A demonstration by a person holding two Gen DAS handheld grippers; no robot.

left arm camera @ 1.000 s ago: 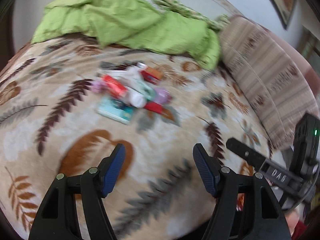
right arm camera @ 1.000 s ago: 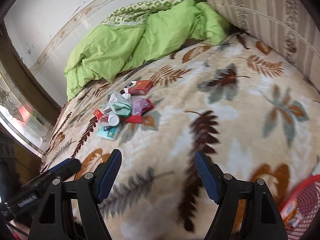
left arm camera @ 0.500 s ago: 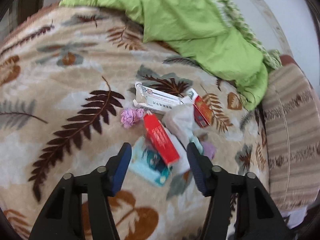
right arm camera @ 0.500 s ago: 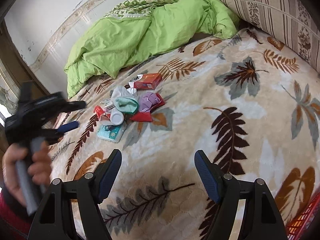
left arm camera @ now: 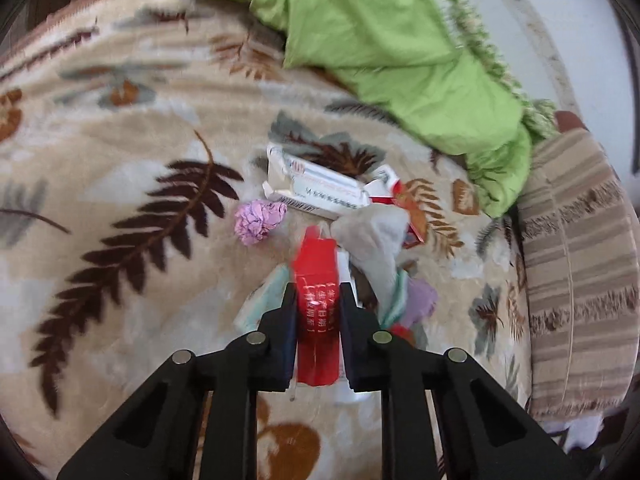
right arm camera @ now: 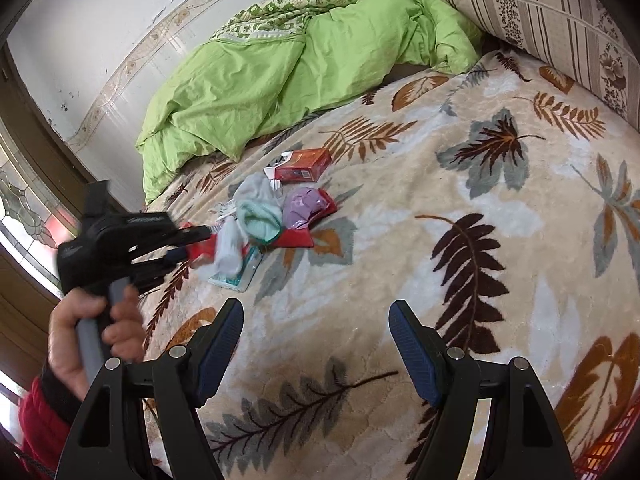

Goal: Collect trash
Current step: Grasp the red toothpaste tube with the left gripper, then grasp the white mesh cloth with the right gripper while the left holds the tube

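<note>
A pile of trash lies on the leaf-patterned blanket (left arm camera: 120, 168). My left gripper (left arm camera: 318, 300) is shut on a long red box (left arm camera: 316, 280) at the pile's near edge. Around it lie a crumpled pink paper (left arm camera: 260, 220), a white carton (left arm camera: 316, 188), a grey-white crumpled wrapper (left arm camera: 372, 240), a teal packet (left arm camera: 264, 300) and a purple wrapper (left arm camera: 420, 300). In the right wrist view the left gripper (right arm camera: 188, 244) reaches into the pile from the left, near a red cigarette box (right arm camera: 304, 164). My right gripper (right arm camera: 316, 344) is open and empty, above bare blanket in front of the pile.
A green quilt (right arm camera: 288, 64) is bunched at the far side of the bed. A striped pillow (right arm camera: 560, 20) lies at the right. A red mesh basket (right arm camera: 616, 440) shows at the lower right corner of the right wrist view.
My left gripper has moved down into the pile and shut on the long red box. The right gripper has stayed open and shifted only slightly.
</note>
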